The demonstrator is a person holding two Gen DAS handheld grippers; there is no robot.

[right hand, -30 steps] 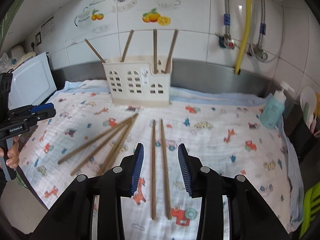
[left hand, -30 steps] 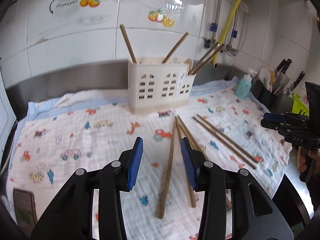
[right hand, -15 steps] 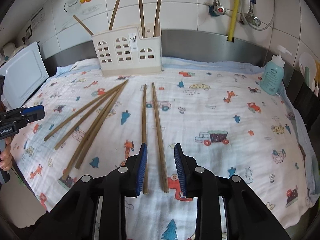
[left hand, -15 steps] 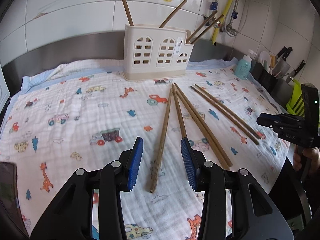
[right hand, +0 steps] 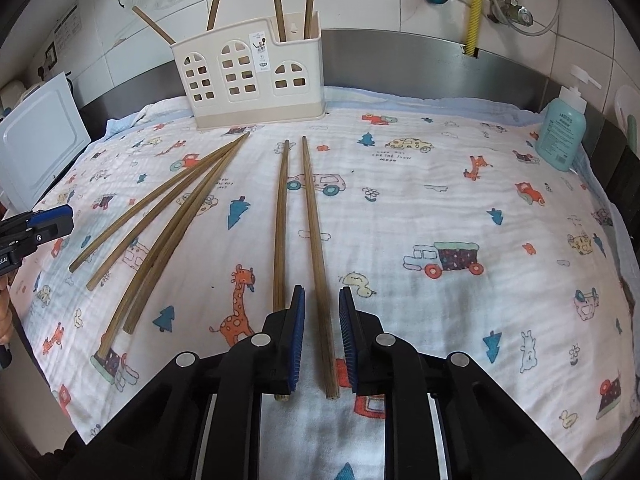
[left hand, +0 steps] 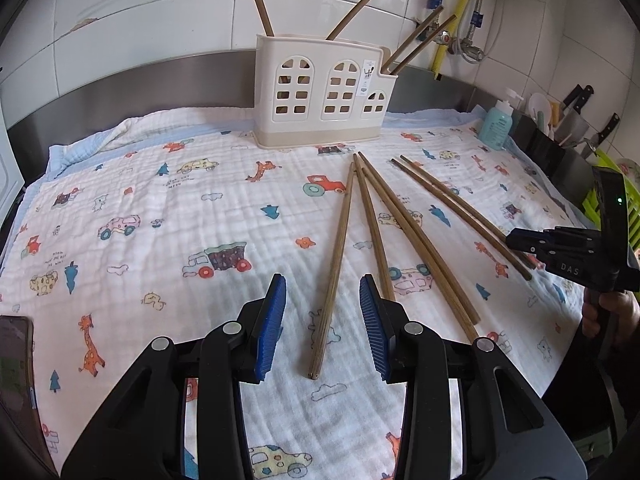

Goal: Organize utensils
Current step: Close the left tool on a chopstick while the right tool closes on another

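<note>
While both hand-held tools hang low over the cartoon-printed white muslin cloth, each straddles the near end of one brown wooden chopstick. The left gripper, black with blue ribbed pads, stands wide, and the leftmost chopstick of a fan of four runs forward from between its fingers without touching either pad. Just right of that stick, a second chopstick disappears behind the right pad, and two more lie together further right, all four converging at their far ends. Beyond them to the right rests a separate pair, with the right gripper seen side-on above its near end.

From the right wrist view, the right gripper is parted only narrowly, its pads flanking the right-hand stick of the pair; whether the pads touch the wood cannot be told. The pair's other stick passes under the left pad. Off to the left of this gripper lies the fan of four.

Straight ahead of both grippers, at the far edge of the cloth against the tiled wall, stands the cream plastic utensil holder with arched window cut-outs, already holding four upright chopsticks. A teal pump bottle sits at the far right.
</note>
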